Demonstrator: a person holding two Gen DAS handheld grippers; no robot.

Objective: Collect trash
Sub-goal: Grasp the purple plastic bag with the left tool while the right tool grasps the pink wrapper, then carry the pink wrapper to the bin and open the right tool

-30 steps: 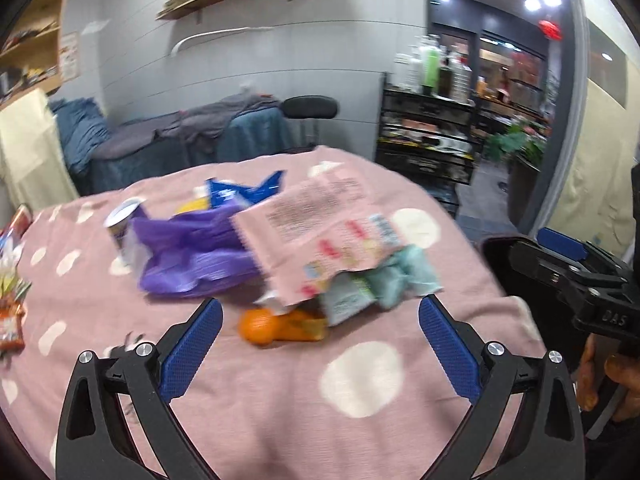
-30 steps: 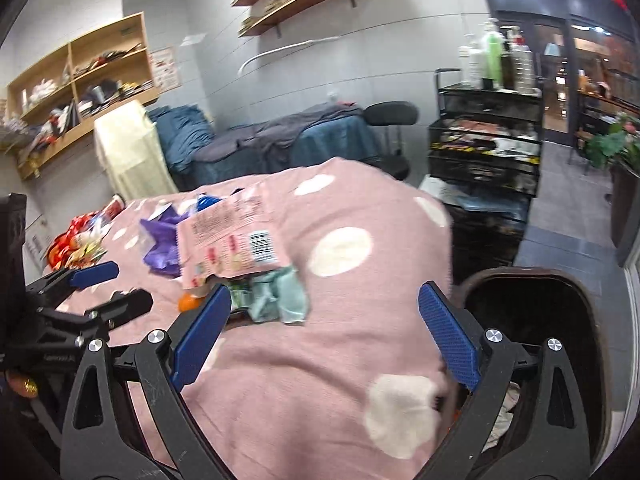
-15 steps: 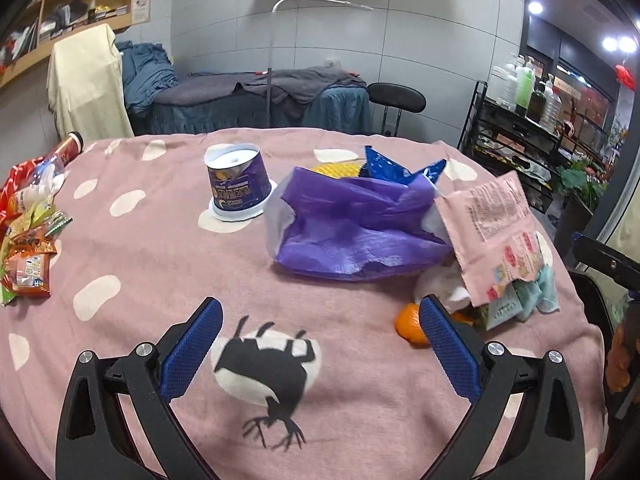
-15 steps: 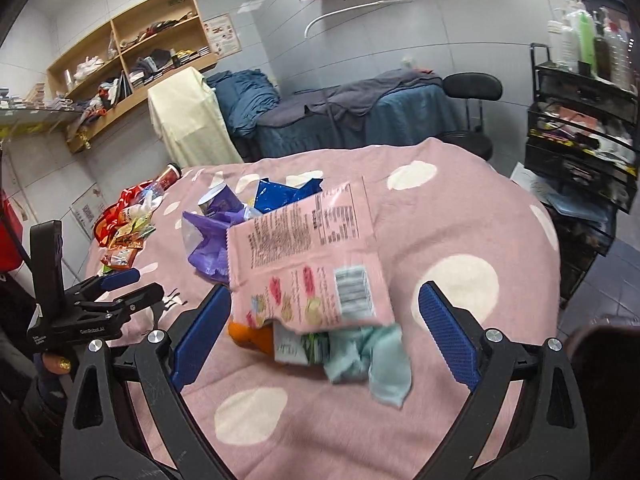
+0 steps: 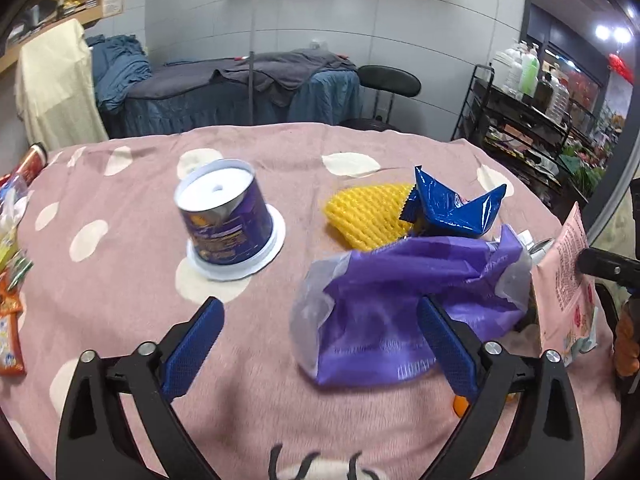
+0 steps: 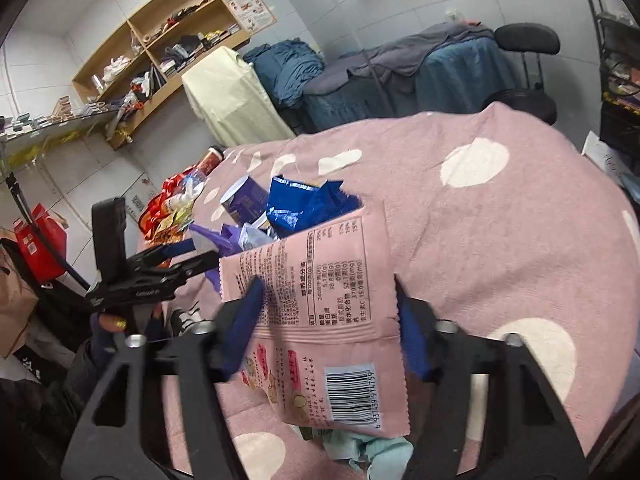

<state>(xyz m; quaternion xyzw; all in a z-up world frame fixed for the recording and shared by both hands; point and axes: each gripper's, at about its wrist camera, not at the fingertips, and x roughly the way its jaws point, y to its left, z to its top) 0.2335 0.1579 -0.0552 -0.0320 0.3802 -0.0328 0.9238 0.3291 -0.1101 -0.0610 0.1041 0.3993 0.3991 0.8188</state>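
The right gripper [image 6: 326,320] is seen closing, its jaws straddling a flat pink printed snack packet [image 6: 320,312]. The left gripper [image 5: 316,340] is held wide, narrowing slightly, nothing gripped, beside a crumpled purple plastic bag [image 5: 404,304] near the right edge of the pink spotted tablecloth [image 5: 120,280].

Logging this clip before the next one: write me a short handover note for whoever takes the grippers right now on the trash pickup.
Right gripper: jaws closing around the pink snack wrapper; grip not yet firm.
Left gripper: empty, jaws easing inward, over the near edge of the purple plastic bag.
On the pink spotted cloth: upside-down purple cup, yellow foam net, blue foil wrapper, teal crumpled paper.
Done: nothing visibly binned.
Left: every piece above.
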